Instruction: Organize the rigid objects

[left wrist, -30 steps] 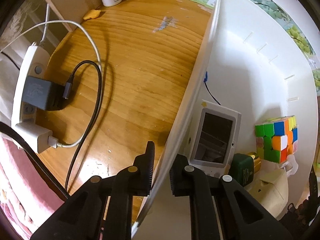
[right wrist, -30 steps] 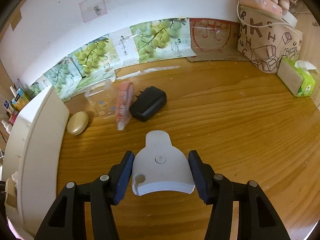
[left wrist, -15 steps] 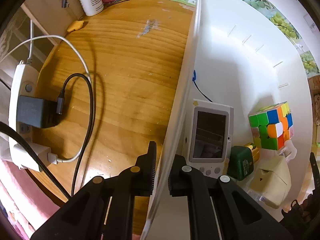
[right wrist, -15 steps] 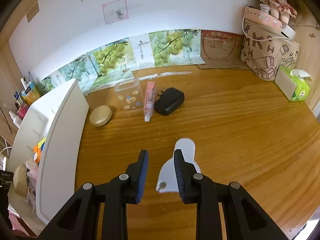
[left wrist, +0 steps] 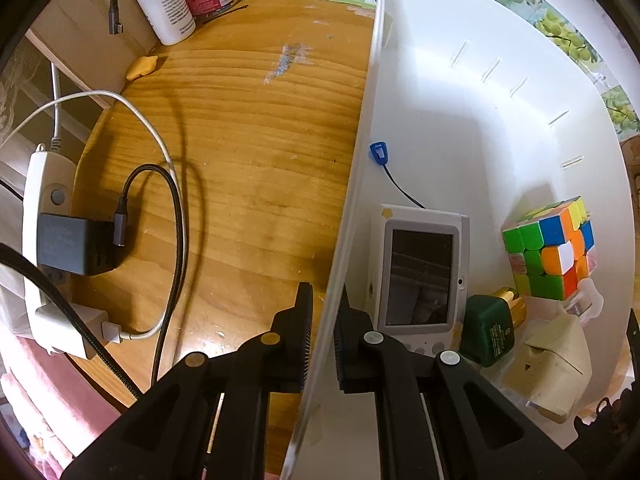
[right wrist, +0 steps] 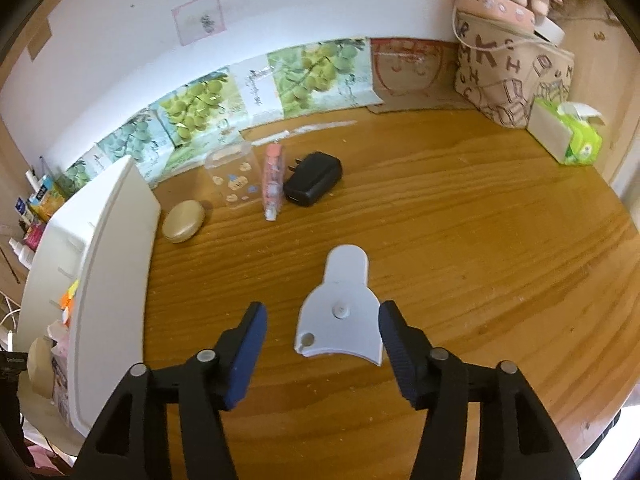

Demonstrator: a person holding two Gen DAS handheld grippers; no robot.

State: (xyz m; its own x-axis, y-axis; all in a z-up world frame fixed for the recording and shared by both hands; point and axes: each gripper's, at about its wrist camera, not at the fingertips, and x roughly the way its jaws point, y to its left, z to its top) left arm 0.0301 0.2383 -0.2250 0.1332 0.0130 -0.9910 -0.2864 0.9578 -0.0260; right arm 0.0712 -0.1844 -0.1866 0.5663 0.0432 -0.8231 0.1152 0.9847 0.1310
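Right wrist view: my right claw (right wrist: 322, 350), its jaws just reopened and spread, straddles the white scoop-shaped piece (right wrist: 340, 312) flat on the desk (right wrist: 480, 248), its stem pointing away, hugging the right pad.

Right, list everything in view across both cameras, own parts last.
bin: one, white, desk's left end
cube: one, multicoloured, in bin
screen gadget: one, white, in bin
green box: one, in bin
power strip: one, white, left of bin
bottle: one, white, far corner
white bracket: one, on desk between right fingers
black charger: one, mid desk
compact: one, gold, beside bin
tissues: one pack, green, far right
left gripper: shut on bin wall
right gripper: open
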